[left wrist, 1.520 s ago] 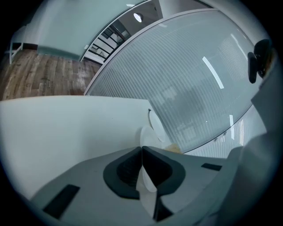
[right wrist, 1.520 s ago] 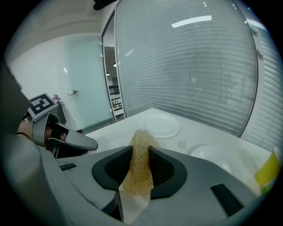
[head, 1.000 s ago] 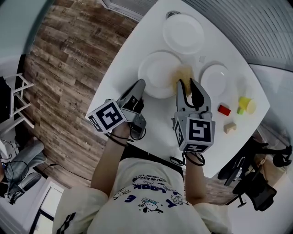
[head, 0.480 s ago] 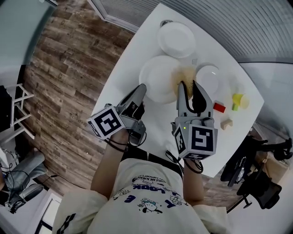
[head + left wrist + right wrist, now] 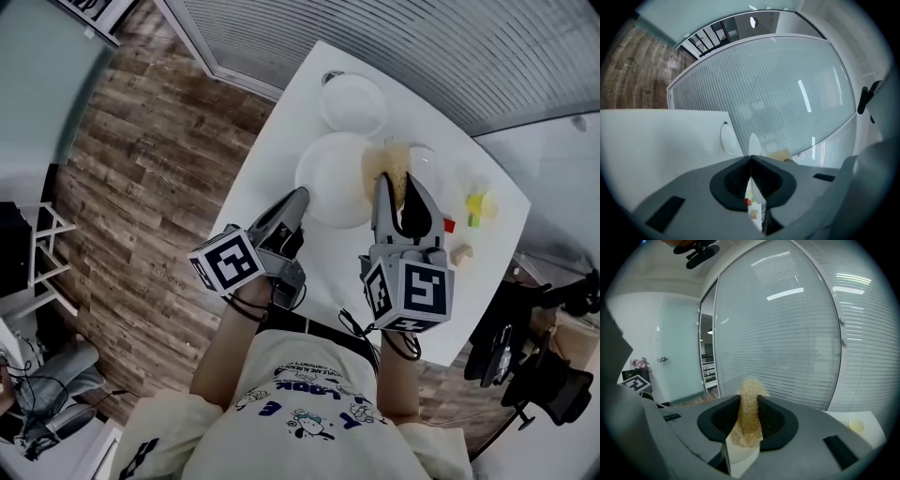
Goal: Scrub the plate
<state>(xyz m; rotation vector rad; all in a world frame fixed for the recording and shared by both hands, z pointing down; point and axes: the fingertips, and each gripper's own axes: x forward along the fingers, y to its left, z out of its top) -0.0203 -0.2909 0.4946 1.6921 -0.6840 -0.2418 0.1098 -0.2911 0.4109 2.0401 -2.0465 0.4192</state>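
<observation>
Wood-plank flooring (image 5: pixel 131 187) and a ribbed glass wall (image 5: pixel 422 47) frame a white bench (image 5: pixel 333 253), seen from above a person in a pale printed shirt (image 5: pixel 309 403) who holds a claw in each hand.

The task's thing, the large white plate (image 5: pixel 333 178), lies flat near the middle of the bench and serves as the marker for everything else.

The left claw (image 5: pixel 298 197), under its marker cube (image 5: pixel 228 263), reaches toward the plate's near-left rim. Its jaws meet at the tips with nothing between them, as the left gripper view shows.

The right claw (image 5: pixel 395 187), under a second marker cube (image 5: pixel 415 293), points at the plate's right side. Its jaws are clamped on a tan scrub sponge (image 5: pixel 386 164), which sticks out past the tips. From above, the sponge overlaps the plate's right rim. In the right gripper view it stands against the glass wall, so contact with the plate cannot be confirmed.

A second white plate (image 5: pixel 353 101) sits just beyond the large plate. A smaller one (image 5: pixel 433 164) lies to its right, partly behind the sponge and claw.

Farther right of the large plate stand a yellow cup (image 5: pixel 481 202), a red block (image 5: pixel 449 225) and, nearest the bench edge, a pale wooden block (image 5: pixel 460 252).
</observation>
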